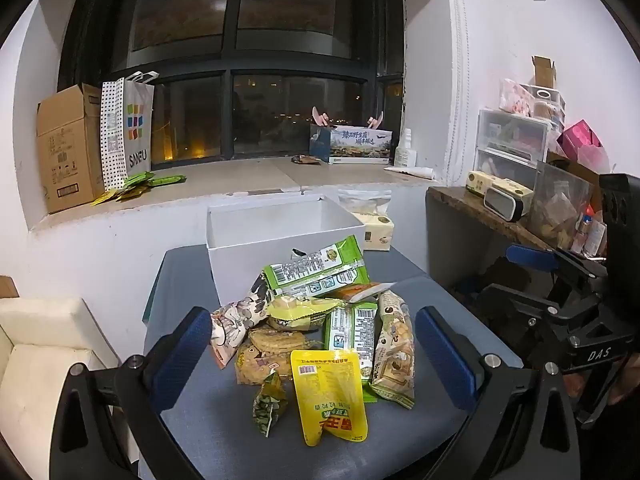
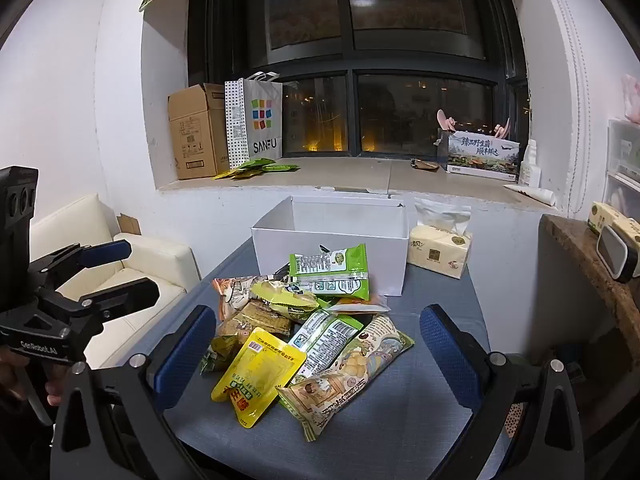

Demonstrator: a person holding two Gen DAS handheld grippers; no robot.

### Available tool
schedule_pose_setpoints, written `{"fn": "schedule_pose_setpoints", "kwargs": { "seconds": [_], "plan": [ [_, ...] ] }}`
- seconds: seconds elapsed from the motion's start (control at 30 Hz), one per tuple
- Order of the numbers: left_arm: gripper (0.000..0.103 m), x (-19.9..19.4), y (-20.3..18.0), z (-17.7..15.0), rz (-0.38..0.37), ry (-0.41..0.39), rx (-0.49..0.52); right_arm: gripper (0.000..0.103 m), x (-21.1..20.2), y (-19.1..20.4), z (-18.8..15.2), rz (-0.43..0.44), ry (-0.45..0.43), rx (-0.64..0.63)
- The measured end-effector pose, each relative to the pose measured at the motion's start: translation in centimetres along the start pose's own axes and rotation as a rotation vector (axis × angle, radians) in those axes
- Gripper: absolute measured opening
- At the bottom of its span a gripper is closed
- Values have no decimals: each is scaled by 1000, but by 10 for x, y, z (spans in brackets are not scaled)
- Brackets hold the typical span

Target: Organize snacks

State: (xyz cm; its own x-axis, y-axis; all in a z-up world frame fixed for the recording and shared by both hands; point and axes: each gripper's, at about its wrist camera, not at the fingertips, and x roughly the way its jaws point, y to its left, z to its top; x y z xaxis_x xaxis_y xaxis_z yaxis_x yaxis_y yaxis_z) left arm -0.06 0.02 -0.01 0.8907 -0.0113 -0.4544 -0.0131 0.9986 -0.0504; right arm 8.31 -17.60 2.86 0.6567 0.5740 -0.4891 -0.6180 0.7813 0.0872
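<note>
While both tools [image 1: 312, 344] [image 2: 316, 344] gape empty, white box [image 1: 256, 256] behind snack pile [image 2: 304, 332]

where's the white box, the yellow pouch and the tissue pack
white box [image 2: 332, 256]: right wrist view, on its front wall.
yellow pouch [image 2: 256, 376]: right wrist view, middle of its printed face.
tissue pack [image 2: 438, 250]: right wrist view, on its front side.

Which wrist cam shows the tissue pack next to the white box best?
Right wrist. The tissue pack sits fully in view to the right of the white box, front face and clear top wrapper both visible. In the left wrist view the box's far corner and a green snack packet cover much of it, leaving only its right part.
</note>
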Motion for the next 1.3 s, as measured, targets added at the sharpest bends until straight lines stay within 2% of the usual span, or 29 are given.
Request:
{"fn": "schedule_pose_setpoints", "kwargs": {
  "seconds": [1.3],
  "plan": [
    [103,0,-1,0,0,2,2,103,1,0,0,-1,1,-5]
  ]
}}
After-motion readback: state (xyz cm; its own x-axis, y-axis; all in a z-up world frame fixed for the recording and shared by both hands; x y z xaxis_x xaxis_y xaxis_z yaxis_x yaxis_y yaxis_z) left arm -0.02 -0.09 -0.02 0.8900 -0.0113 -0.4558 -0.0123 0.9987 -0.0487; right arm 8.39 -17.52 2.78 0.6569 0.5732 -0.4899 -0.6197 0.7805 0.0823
